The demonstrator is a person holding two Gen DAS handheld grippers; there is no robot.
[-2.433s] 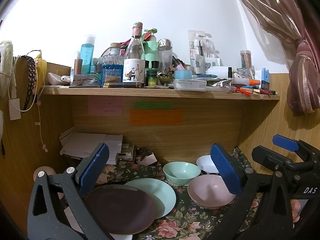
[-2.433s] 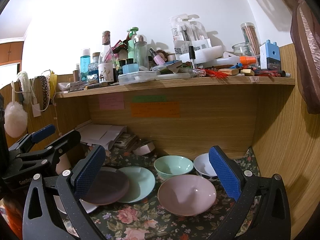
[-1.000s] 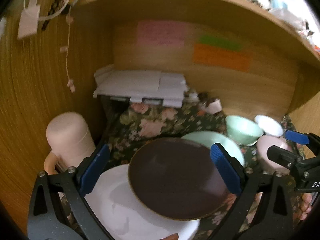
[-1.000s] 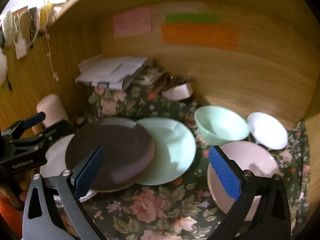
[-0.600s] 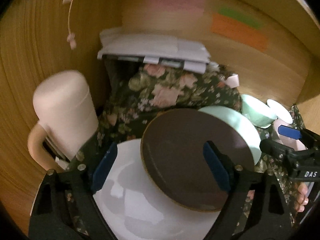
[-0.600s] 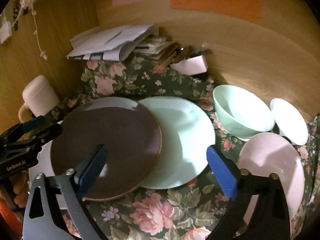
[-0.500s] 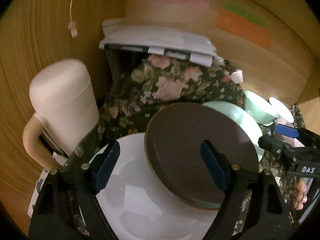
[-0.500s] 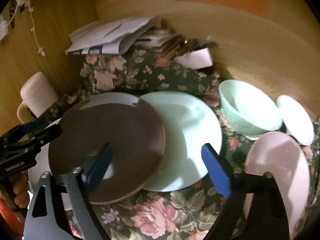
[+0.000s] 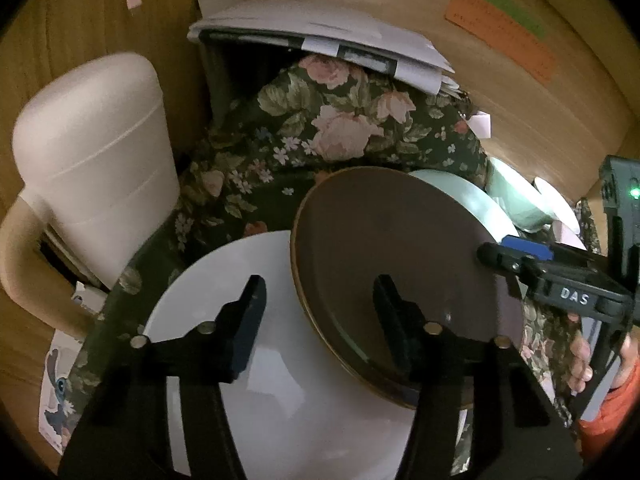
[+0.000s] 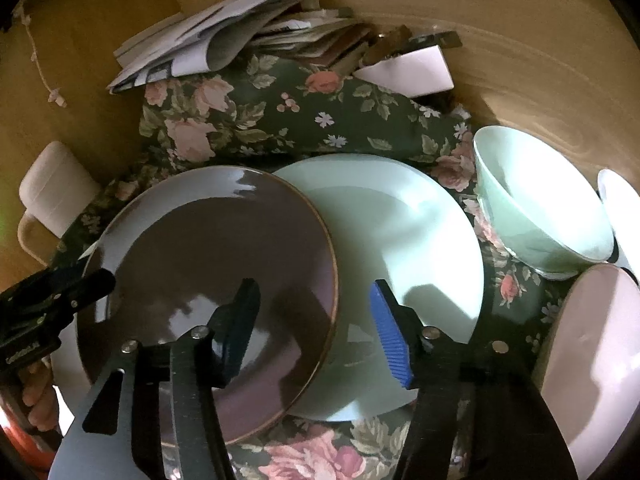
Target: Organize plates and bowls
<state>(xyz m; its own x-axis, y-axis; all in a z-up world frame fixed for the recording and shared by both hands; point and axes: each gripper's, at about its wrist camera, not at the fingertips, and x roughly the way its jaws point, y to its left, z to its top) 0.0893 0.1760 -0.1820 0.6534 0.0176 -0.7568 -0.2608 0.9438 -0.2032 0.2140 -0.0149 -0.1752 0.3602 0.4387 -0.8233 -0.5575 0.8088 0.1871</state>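
A dark brown plate [image 10: 208,264] lies overlapping a white plate [image 9: 280,360] on its left and a mint green plate [image 10: 400,248] on its right. My left gripper [image 9: 316,312] is open, its fingers straddling the brown plate's left rim over the white plate. My right gripper [image 10: 316,320] is open, straddling the brown plate's right rim over the green plate. A mint bowl [image 10: 540,208], a pink bowl [image 10: 592,360] and a small white bowl [image 10: 624,208] stand at the right.
A floral cloth [image 10: 280,116] covers the desk inside a wooden alcove. A cream mug [image 9: 92,152] stands at the left wall. Stacked papers [image 9: 320,36] and a small white box [image 10: 408,68] lie at the back.
Both grippers have dropped from shelf level down close to the plates. Their jaws have narrowed around the brown plate's opposite rims. The plates and bowls have not moved.
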